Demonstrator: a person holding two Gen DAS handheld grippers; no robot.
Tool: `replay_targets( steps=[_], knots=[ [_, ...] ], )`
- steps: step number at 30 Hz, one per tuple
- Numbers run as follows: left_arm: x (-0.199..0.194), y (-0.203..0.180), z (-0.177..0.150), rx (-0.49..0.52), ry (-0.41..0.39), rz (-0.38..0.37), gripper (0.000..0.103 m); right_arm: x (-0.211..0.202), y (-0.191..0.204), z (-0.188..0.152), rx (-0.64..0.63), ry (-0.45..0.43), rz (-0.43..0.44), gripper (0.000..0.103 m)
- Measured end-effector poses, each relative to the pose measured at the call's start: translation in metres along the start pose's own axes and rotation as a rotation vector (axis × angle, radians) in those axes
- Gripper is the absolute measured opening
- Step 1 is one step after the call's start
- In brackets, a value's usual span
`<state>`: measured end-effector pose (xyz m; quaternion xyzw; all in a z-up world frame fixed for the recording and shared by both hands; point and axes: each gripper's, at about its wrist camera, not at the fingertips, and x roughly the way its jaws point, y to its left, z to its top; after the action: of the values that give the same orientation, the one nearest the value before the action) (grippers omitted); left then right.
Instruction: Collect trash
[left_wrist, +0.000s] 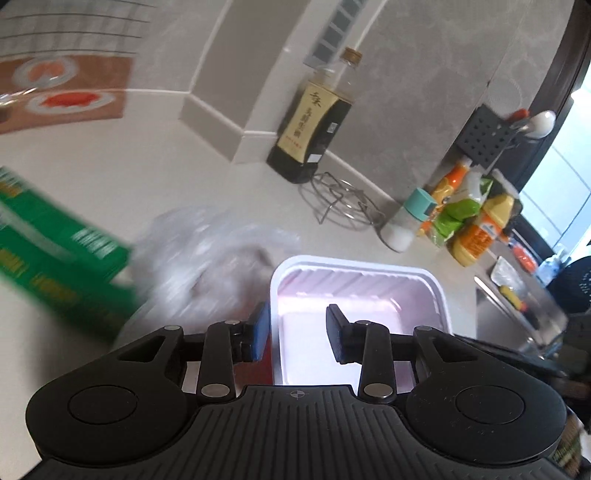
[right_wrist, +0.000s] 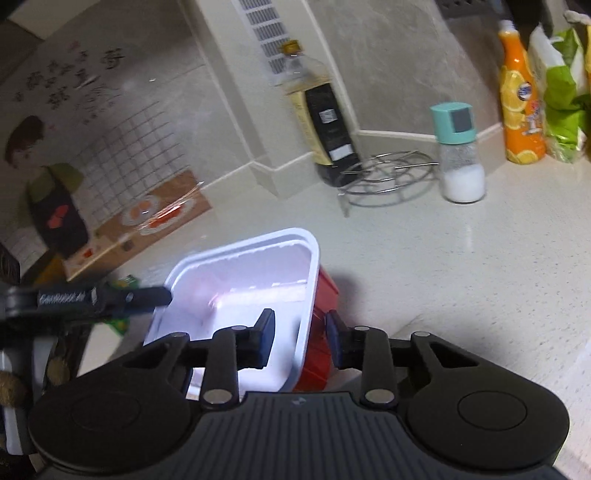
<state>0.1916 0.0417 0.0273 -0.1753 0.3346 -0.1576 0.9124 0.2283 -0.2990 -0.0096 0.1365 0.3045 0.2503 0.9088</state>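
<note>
Both grippers straddle opposite walls of the white-lined red tray (right_wrist: 258, 280): left gripper (left_wrist: 295, 334) and right gripper (right_wrist: 300, 338) spread, not yet pinching.

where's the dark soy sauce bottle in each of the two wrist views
Left wrist view: the soy sauce bottle stands upper centre, leaning in the fisheye, against the wall corner, just above the wire trivet.
Right wrist view: the soy sauce bottle is upper centre, just left of the wire trivet.
Shared landmark: the salt shaker with the teal cap, right of the trivet in both views.
</note>
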Motion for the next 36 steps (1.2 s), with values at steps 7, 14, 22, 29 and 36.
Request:
replay_targets(
  steps=[7,14,22,29,36],
  knots=[
    [-0.089,0.040,-0.052,-0.044,-0.057,0.128,0.043,0.025,0.063,-0.027,-0.070,0.130,0.164,0.030],
    [-0.095,0.067,-0.072,-0.033,-0.040,0.218,0.043,0.037,0.112,-0.030,-0.244,0.120,0.161,0.038],
    [-0.078,0.070,-0.075,0.000,-0.018,0.202,0.035,0.068,0.149,0.025,-0.283,0.081,0.025,0.057],
    [-0.079,0.066,-0.079,0.025,-0.017,0.214,0.034,0.152,0.150,0.019,-0.133,0.346,-0.001,0.057],
    [-0.077,0.065,-0.078,0.011,-0.010,0.175,0.033,0.132,0.123,0.026,-0.080,0.297,0.045,0.012]
  ],
)
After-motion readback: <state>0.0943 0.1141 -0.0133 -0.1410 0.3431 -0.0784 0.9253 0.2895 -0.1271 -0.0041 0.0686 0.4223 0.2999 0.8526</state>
